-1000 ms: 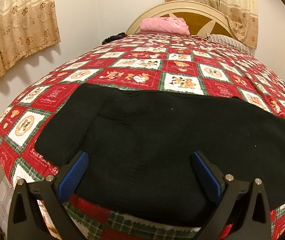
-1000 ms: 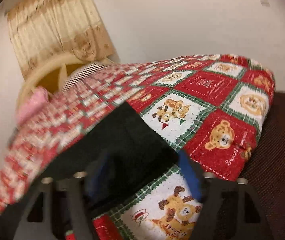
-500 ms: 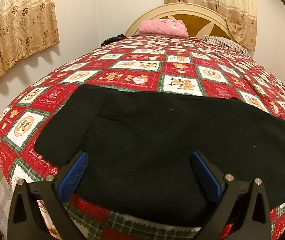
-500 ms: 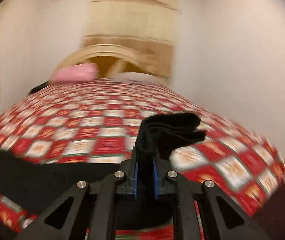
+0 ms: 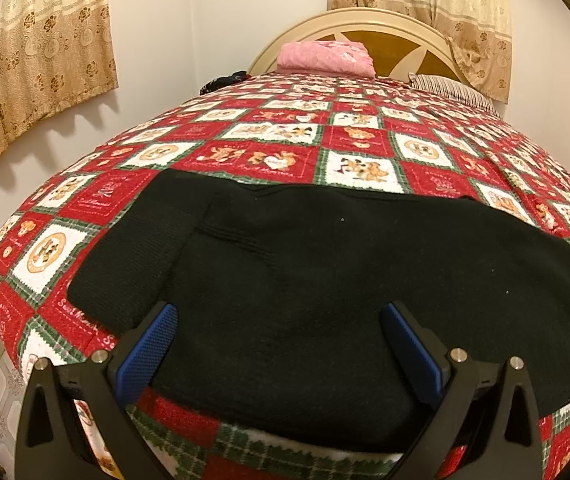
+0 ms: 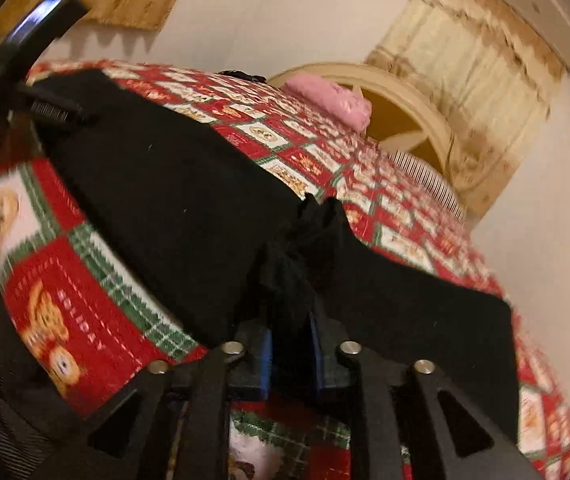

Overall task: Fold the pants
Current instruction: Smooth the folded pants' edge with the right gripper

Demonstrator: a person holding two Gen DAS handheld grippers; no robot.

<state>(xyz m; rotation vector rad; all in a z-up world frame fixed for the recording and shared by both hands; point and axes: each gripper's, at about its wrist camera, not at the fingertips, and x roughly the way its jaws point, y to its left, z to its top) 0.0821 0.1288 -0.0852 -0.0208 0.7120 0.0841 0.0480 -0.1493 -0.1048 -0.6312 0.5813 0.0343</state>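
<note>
We are seeing the right gripper point(image 6: 291, 350) pinching a bunched fold of the black pants point(image 6: 173, 200) between its blue pads point(image 6: 265, 358); its jaws have just been opening a little, yet the cloth is sitting between them. The pants are lying across the near edge of the red patchwork quilt point(image 6: 65, 304). At the far end a pink bundle point(image 6: 331, 98) is resting by the cream headboard point(image 6: 417, 116). The left gripper point(image 6: 25, 52) is showing at upper left, over the pants' far end.

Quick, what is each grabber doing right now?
Left gripper: open, empty, above the black pants.
Right gripper: shut on a bunched end of the pants; its jaws have just been opening.
</note>
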